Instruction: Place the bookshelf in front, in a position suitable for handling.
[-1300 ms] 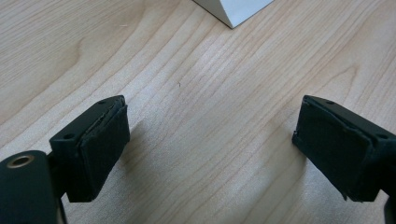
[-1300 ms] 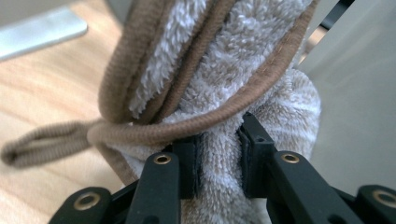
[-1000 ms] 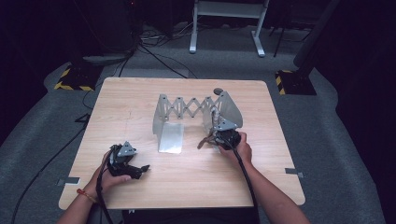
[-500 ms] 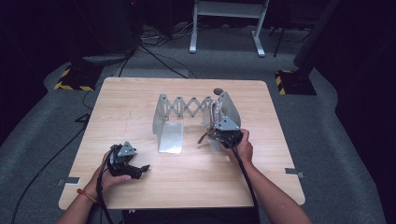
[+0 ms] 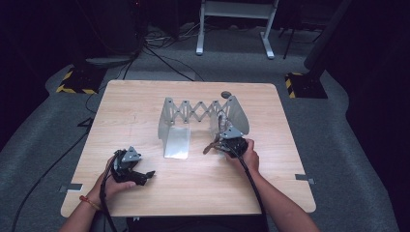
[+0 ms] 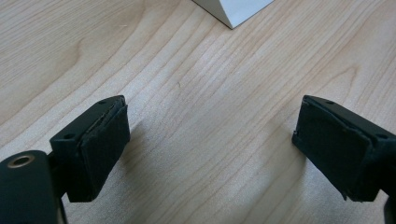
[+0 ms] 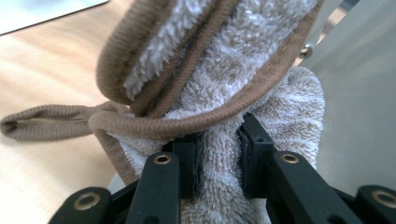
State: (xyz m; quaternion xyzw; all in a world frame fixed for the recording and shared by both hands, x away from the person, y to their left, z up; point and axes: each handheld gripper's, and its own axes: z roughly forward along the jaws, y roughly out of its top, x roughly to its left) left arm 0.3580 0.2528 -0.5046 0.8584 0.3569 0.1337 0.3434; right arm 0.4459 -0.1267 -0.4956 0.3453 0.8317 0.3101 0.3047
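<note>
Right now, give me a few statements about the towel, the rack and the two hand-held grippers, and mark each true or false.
1. The right hand-held gripper is shut on the beige terry towel with brown edging. True.
2. The left hand-held gripper holds a towel. False: its jaws stand open over bare wood.
3. The grey metal accordion rack stands on the light wooden table. True.
4. The towel lies beside the left gripper. False: it is at the rack's right end.

Towel [image 7: 243, 60]: looped terry cloth, fluffy, cream-white, with ribbed brown woven binding and hanging loop. Table [image 5: 145, 104]: pale wood-grain top, smooth, matt with faint sheen. Rack [image 5: 203, 112]: grey sheet metal, smooth, dull satin finish. Right gripper [image 7: 218, 158]: matt black plastic, brass-coloured rivets, dark rubbery pads.
</note>
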